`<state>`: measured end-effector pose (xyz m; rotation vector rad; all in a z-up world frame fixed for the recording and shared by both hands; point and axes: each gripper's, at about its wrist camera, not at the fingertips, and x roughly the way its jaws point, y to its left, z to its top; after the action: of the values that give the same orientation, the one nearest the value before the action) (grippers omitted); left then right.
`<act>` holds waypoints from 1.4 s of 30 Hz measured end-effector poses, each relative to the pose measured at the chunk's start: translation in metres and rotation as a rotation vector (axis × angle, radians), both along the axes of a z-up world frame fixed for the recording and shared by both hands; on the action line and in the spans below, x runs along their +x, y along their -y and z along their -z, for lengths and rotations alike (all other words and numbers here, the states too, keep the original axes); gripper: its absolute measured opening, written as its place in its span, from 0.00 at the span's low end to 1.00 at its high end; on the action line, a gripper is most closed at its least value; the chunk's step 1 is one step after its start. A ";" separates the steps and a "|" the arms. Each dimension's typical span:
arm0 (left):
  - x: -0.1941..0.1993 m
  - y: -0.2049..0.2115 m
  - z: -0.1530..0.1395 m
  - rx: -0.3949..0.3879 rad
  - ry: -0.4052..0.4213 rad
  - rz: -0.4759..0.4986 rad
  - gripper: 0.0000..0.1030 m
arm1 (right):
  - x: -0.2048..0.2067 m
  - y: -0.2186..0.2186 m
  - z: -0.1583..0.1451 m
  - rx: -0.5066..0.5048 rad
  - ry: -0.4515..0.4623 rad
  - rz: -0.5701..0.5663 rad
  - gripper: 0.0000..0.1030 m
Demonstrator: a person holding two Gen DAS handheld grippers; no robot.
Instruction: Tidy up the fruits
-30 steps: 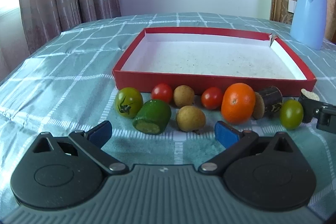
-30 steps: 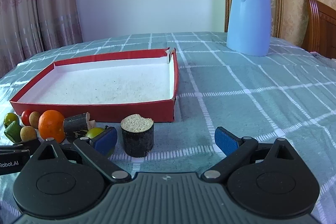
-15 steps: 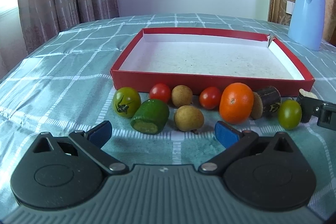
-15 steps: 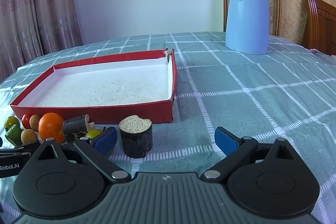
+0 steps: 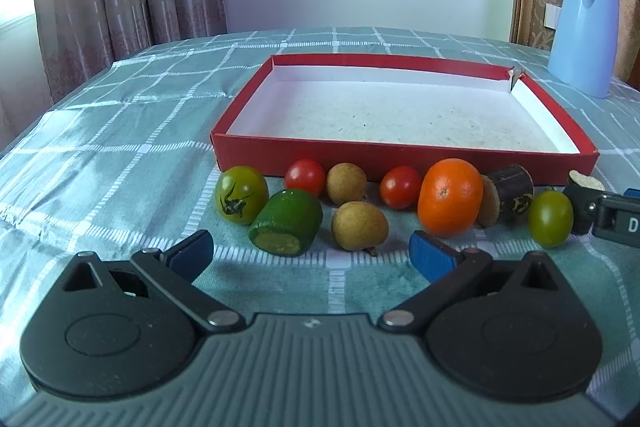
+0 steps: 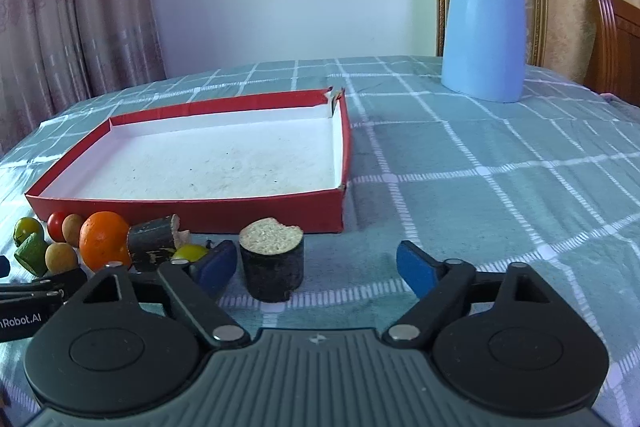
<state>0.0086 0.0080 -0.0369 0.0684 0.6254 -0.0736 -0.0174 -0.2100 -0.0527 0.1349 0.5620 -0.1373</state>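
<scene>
A shallow red box (image 5: 400, 157) with a white floor lies on the checked cloth. In front of it stand a green tomato (image 5: 241, 194), a green cut piece (image 5: 286, 222), two red tomatoes (image 5: 305, 177), two brown longans (image 5: 359, 225), an orange (image 5: 450, 197), a dark cut piece (image 5: 508, 199) and another green tomato (image 5: 550, 218). My left gripper (image 5: 310, 255) is open and empty, just short of the row. My right gripper (image 6: 316, 269) is open; an upright dark cut piece (image 6: 272, 263) stands near its left finger. The box also shows in the right wrist view (image 6: 192, 205).
A blue kettle (image 6: 484, 27) stands at the back right of the table. Curtains hang at the left behind the table. A wooden chair back (image 6: 616, 43) is at the far right. The right gripper's tip shows at the left view's right edge (image 5: 612, 215).
Both grippers have drawn back and risen slightly, so the fruit and box look a little farther away. Nothing was taken hold of.
</scene>
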 end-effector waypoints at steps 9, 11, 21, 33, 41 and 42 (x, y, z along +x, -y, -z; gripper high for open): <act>0.002 -0.003 0.000 -0.008 -0.007 0.002 1.00 | 0.006 0.002 0.004 0.050 -0.018 -0.034 0.51; 0.002 -0.003 0.000 -0.005 -0.007 -0.003 1.00 | 0.006 0.002 0.004 0.059 -0.013 -0.052 0.44; -0.008 -0.030 -0.005 0.060 0.054 0.012 1.00 | 0.006 0.002 0.004 0.063 -0.011 -0.056 0.39; 0.006 -0.037 -0.002 0.012 0.006 0.072 0.65 | 0.006 0.000 0.004 0.061 -0.011 -0.056 0.38; 0.014 -0.031 -0.002 -0.016 0.003 0.127 0.38 | 0.006 0.001 0.004 0.060 -0.012 -0.056 0.38; 0.014 -0.029 -0.002 -0.009 0.007 0.130 0.36 | 0.006 0.000 0.004 0.057 -0.013 -0.056 0.39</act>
<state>0.0223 0.0375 -0.0349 0.1003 0.6134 -0.2021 -0.0113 -0.2097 -0.0564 0.1742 0.5820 -0.0680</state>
